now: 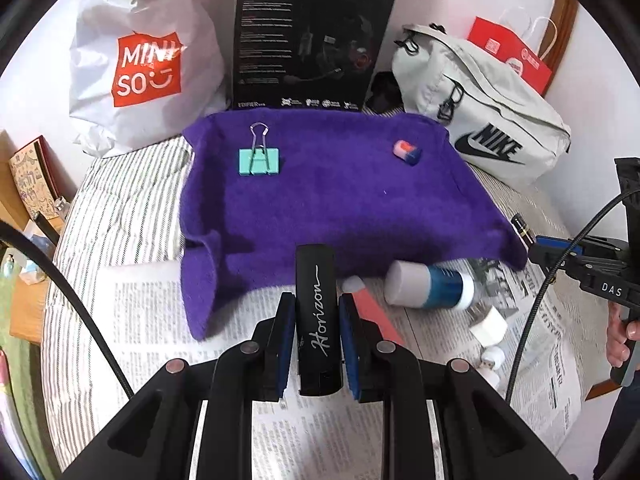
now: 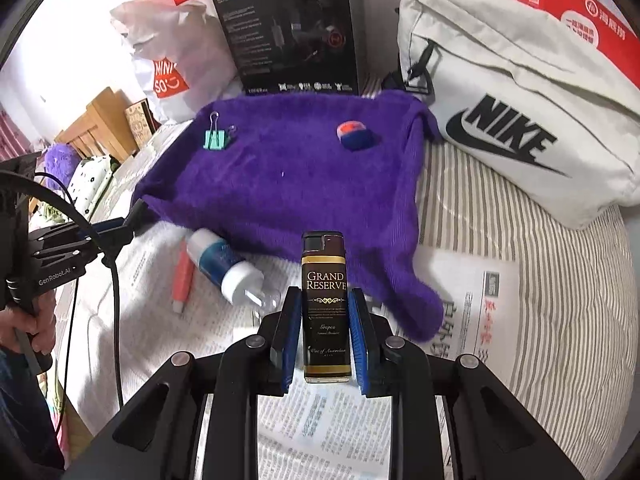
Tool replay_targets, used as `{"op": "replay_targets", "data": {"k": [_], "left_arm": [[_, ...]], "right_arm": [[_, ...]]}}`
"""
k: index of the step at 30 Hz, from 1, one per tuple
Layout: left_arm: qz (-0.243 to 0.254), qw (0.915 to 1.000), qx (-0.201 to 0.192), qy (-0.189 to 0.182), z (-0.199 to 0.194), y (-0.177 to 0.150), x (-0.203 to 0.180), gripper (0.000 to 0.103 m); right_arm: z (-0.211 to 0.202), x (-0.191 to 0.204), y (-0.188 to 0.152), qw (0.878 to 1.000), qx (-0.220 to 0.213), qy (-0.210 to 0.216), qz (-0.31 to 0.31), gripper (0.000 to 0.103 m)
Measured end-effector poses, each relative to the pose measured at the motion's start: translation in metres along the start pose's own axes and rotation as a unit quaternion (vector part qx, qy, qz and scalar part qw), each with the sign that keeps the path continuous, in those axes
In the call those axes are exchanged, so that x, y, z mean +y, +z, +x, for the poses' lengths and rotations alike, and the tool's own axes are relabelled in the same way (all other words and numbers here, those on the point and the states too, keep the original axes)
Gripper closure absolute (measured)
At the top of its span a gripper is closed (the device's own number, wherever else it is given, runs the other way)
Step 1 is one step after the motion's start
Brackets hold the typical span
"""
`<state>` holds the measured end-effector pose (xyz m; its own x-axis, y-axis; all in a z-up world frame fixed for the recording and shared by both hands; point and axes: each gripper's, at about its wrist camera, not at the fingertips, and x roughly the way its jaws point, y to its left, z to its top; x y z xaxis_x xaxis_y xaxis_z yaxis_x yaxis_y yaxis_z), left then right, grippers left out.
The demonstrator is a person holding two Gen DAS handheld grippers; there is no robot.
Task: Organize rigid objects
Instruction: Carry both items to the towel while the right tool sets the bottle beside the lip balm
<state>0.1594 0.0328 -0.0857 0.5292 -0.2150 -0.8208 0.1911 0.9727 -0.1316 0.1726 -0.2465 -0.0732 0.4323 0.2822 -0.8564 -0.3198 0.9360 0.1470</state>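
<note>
My left gripper [image 1: 316,304] is shut on a black bar lettered "Horizon" [image 1: 318,312], held above newspaper at the near edge of a purple cloth [image 1: 340,200]. My right gripper [image 2: 325,312] is shut on a brown lighter labelled "Grand Reserve" [image 2: 325,304]. A teal binder clip [image 1: 259,160] and a small pink-and-blue eraser [image 1: 407,151] lie on the cloth's far half. A white-and-blue bottle [image 1: 428,286] and an orange-red pen [image 2: 183,276] lie on the newspaper between the grippers. The right gripper's tip [image 1: 524,234] also shows at the left wrist view's right edge.
A white Miniso bag [image 1: 140,68], a black headset box [image 1: 308,40], a grey Nike bag [image 1: 480,120] and a red paper bag [image 1: 516,56] line the far wall. Newspaper [image 2: 472,292] covers a striped bedsheet [image 2: 560,300]. A wooden table [image 1: 24,200] stands left.
</note>
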Motion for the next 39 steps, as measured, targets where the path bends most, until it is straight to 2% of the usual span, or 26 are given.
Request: {"op": "replay_targets", "data": {"k": [8, 22, 32, 39], "left_arm": [[-0.024, 0.9996, -0.012, -0.006, 0.006, 0.025, 0.018, 0.082], [-0.042, 0.999, -0.006, -0.008, 0.039, 0.062, 0.039, 0.082], [-0.045, 0.9989, 0.005, -0.01, 0.055, 0.07, 0.048, 0.082], [-0.047, 0.9987, 0.013, -0.012, 0.066, 0.073, 0.052, 0.082]], "right_arm": [[0.009, -0.003, 0.031, 1.0, -0.008, -0.008, -0.006, 0.08], [0.065, -0.019, 0.082, 0.999, 0.008, -0.029, 0.018, 0.08], [0.119, -0.028, 0.099, 0.997, 0.044, -0.056, 0.013, 0.08], [0.128, -0.02, 0.104, 0.997, 0.041, -0.069, -0.003, 0.079]]}}
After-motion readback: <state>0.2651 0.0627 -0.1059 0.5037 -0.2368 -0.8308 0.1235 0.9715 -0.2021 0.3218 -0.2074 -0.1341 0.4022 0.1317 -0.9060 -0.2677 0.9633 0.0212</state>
